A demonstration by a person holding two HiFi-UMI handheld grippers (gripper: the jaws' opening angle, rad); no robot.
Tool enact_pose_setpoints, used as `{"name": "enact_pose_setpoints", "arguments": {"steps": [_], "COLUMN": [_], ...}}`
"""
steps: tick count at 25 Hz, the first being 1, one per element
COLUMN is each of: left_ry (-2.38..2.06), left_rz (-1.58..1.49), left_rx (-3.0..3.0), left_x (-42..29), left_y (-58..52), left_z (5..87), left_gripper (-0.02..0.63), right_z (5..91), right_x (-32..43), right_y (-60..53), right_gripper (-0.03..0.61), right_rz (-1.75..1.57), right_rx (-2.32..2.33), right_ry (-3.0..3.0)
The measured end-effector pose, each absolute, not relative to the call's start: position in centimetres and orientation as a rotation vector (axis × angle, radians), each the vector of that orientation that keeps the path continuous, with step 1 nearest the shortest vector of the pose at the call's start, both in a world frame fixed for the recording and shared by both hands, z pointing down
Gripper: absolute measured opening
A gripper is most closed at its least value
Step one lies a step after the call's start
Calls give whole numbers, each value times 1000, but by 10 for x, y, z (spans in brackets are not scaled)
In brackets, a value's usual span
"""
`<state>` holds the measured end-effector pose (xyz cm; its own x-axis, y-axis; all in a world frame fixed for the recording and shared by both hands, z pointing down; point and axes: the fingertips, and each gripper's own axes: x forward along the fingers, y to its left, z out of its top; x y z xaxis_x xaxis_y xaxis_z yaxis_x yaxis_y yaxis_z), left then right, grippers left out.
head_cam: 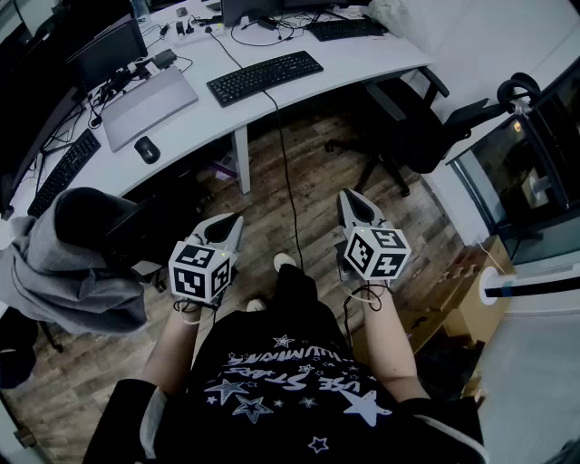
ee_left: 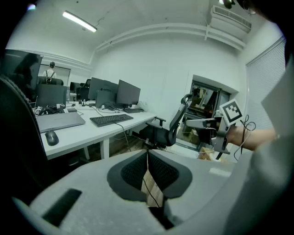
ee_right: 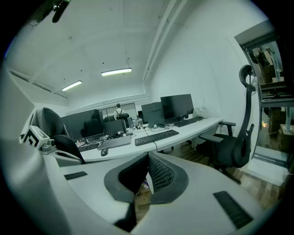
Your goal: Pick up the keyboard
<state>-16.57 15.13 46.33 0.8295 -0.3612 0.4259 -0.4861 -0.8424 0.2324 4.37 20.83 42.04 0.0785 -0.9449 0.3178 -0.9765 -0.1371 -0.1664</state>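
Note:
A black keyboard (head_cam: 265, 77) lies on the white desk (head_cam: 362, 59), far ahead of both grippers; its cable (head_cam: 285, 172) hangs to the wood floor. The keyboard also shows in the left gripper view (ee_left: 111, 120) and in the right gripper view (ee_right: 156, 137). My left gripper (head_cam: 237, 218) and right gripper (head_cam: 349, 196) are held side by side over the floor, well short of the desk. Each is shut with nothing between its pads, as seen on the left gripper (ee_left: 147, 153) and the right gripper (ee_right: 148, 156).
On the desk, left of the keyboard, lie a closed grey laptop (head_cam: 149, 104) and a mouse (head_cam: 147, 149). A second keyboard (head_cam: 63, 172) lies further left, a third (head_cam: 344, 27) at the back. A black office chair (head_cam: 426, 127) stands right; a chair with a grey jacket (head_cam: 72, 263) stands left.

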Motion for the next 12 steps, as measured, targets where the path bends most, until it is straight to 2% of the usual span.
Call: {"name": "enact_pose_setpoints", "arguments": {"steps": [12], "left_ry": [-591], "left_rz": [507], "left_rx": [2701], "left_x": [-161], "left_y": [147], "left_z": [461], "left_gripper": [25], "right_z": [420], "right_x": [48], "right_y": [201], "right_gripper": [3], "right_rz": [544], "right_rx": [2265], "right_ry": [-1977]}}
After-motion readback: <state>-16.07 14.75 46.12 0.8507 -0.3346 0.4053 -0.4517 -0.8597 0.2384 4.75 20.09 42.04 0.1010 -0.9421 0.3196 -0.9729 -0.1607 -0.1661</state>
